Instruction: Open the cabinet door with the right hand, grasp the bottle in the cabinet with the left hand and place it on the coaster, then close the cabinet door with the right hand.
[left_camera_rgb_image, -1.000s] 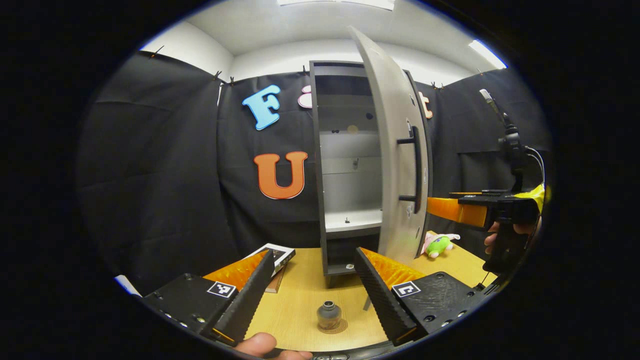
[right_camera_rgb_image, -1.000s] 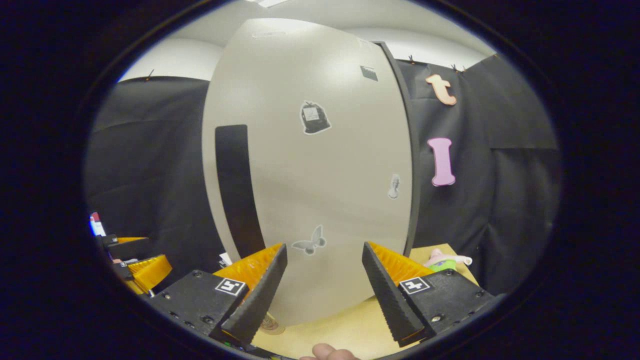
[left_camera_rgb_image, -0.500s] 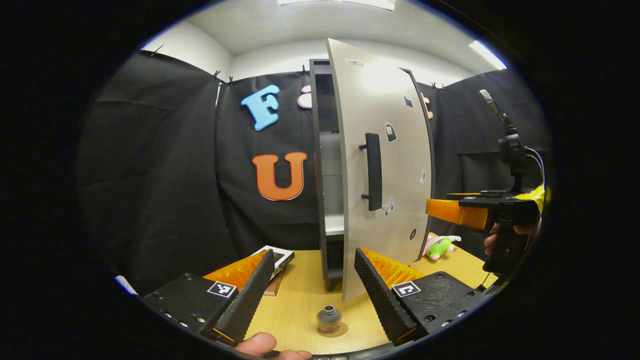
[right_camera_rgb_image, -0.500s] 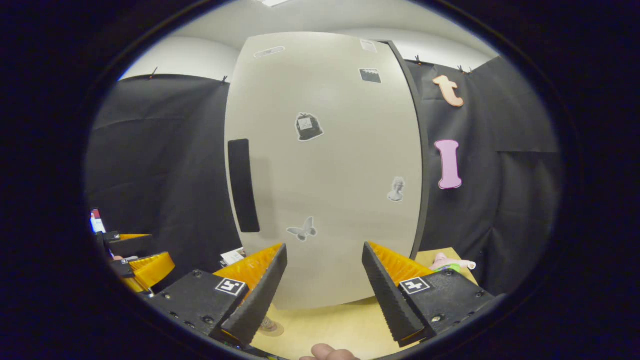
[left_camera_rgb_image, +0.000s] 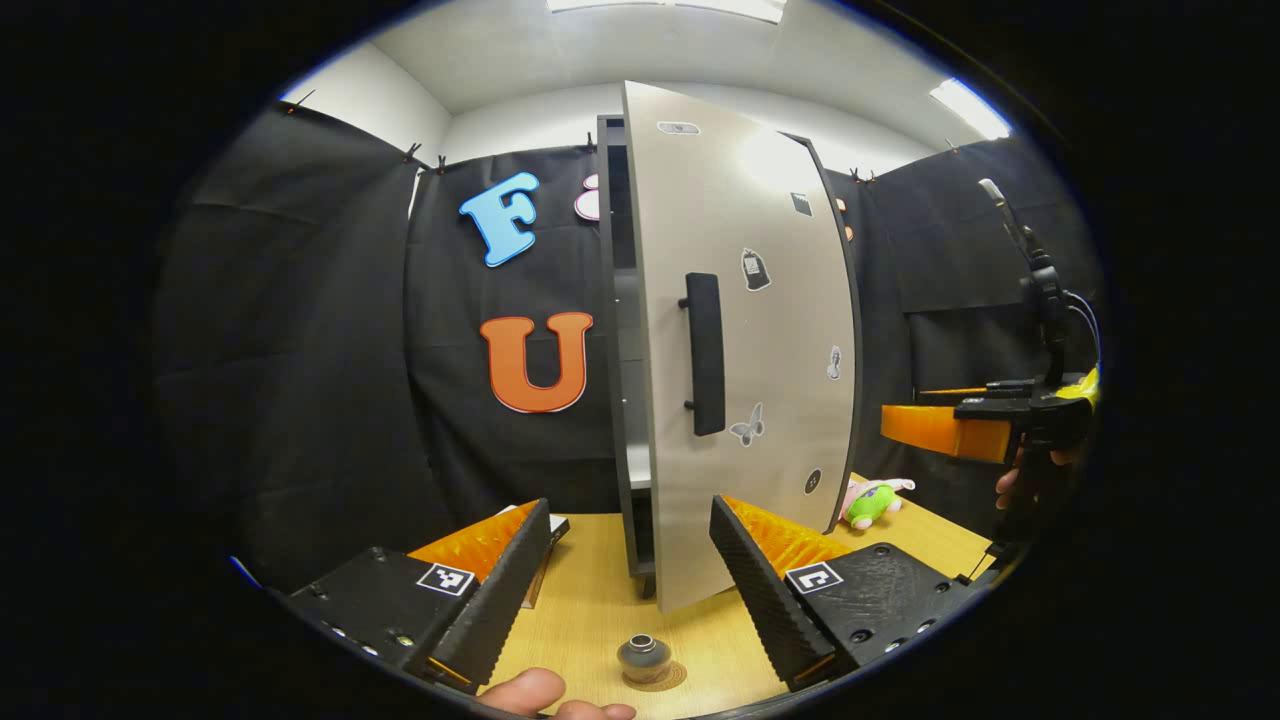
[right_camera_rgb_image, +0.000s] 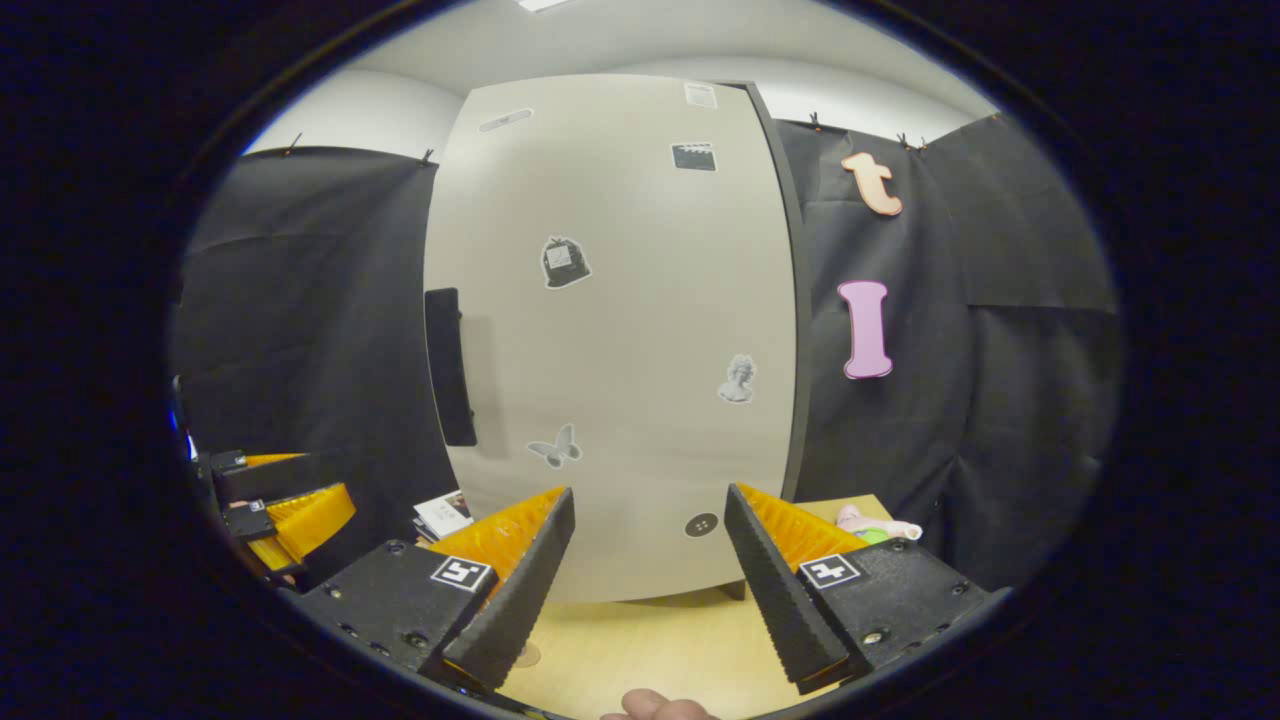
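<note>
A: Where was the bottle (left_camera_rgb_image: 642, 657)?

B: Low centre of the left gripper view, standing on the coaster (left_camera_rgb_image: 662, 677), on the wooden table (left_camera_rgb_image: 590, 610).

A: And the left gripper (left_camera_rgb_image: 630, 585)?

B: Spread wide, holding nothing.

A: The cabinet door (left_camera_rgb_image: 745, 340)?

B: Mid-frame, ajar, its black handle (left_camera_rgb_image: 705, 353) untouched.

A: The right gripper (right_camera_rgb_image: 648, 570)?

B: Also parted and empty, facing the door. A plush toy (left_camera_rgb_image: 868, 497) lay lower right.

My left gripper view looks from low over the table (left_camera_rgb_image: 590, 610) toward the cabinet door (left_camera_rgb_image: 745, 340), slightly from its left. My right gripper view faces the same door (right_camera_rgb_image: 620, 330) frontally and nearer. Both views share the door.
</note>
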